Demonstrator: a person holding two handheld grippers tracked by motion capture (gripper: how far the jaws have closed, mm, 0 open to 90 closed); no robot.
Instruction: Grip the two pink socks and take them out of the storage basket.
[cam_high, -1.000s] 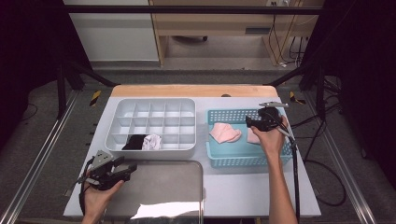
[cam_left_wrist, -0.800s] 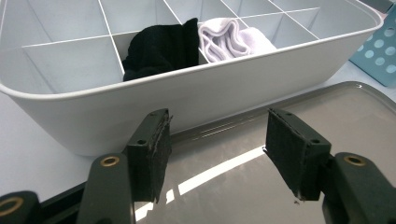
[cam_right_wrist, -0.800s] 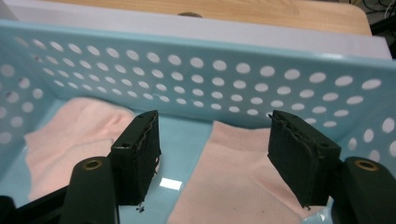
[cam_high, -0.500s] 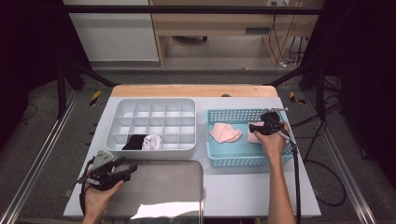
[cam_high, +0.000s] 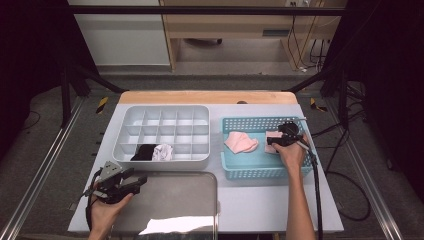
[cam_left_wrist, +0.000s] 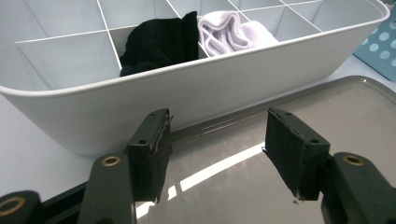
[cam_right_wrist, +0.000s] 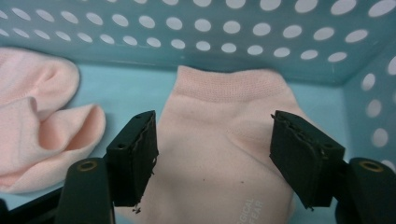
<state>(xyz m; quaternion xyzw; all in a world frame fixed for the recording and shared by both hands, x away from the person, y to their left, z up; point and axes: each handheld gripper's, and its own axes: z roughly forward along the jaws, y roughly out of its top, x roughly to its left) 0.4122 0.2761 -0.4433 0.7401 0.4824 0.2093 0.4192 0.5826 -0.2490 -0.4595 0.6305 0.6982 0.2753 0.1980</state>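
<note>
Pink sock lies flat on the floor of the blue basket, at its right end, with its cuff toward the far perforated wall. The right gripper has come down over it in the last second: earlier it hung higher above the basket's right side, and now its jaws stand wide, 1 on each side of the sock, with nothing between them yet. In the right gripper view the pads sit just above the fabric, so a pinch looks close, though no grasp has been made. A second pink sock, loosely folded, rests to the left in the same basket, apart from the first.

The left gripper has not moved. It is held low over the grey metal tray at the near edge of the table, jaws wide and holding nothing. Beyond it stands the white divided organizer, with a black sock and a white sock in 2 neighbouring front compartments. The other compartments look bare, so the pink pair probably goes there next.
</note>
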